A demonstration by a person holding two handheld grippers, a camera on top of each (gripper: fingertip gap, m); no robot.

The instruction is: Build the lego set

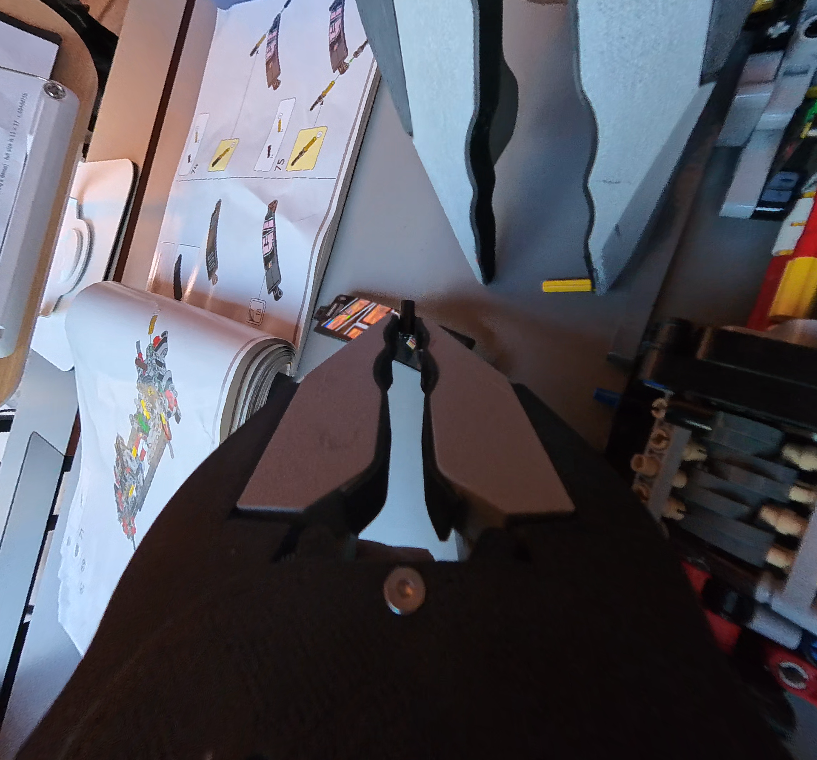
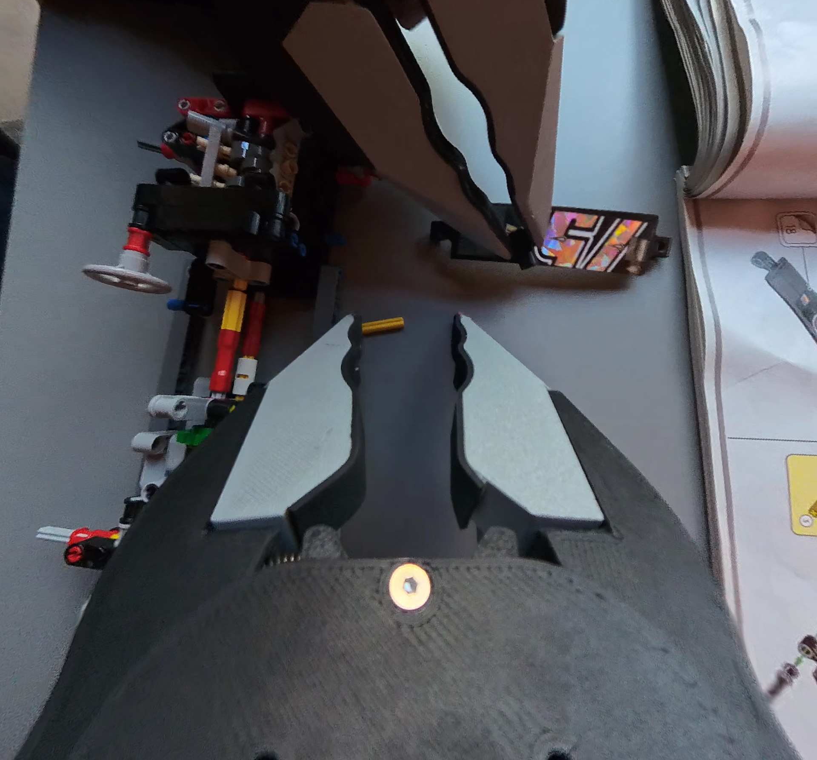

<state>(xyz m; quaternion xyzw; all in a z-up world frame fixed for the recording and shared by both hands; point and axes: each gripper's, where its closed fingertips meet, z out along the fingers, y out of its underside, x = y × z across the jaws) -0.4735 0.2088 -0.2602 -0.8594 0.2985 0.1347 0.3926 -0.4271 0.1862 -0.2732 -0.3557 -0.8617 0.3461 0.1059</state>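
Left gripper (image 1: 406, 332): fingers nearly together, pinching a small black pin (image 1: 406, 312) that stands at the black panel with a shiny orange sticker (image 2: 592, 245); the panel lies on the grey table (image 1: 420, 208), just beside the open instruction booklet (image 1: 274, 119).
Right gripper (image 2: 404, 332): fingers wide apart, holding nothing.
Yellow axle (image 2: 383, 324): lies on the table between the right fingertips, touching or almost touching the left one.
Brick model (image 2: 212, 208): stands to the left of the right gripper.
Risk: the axle is round and can roll away if a fingertip pushes it.
Risk: the pin is thin and can twist or slip out from the tips.
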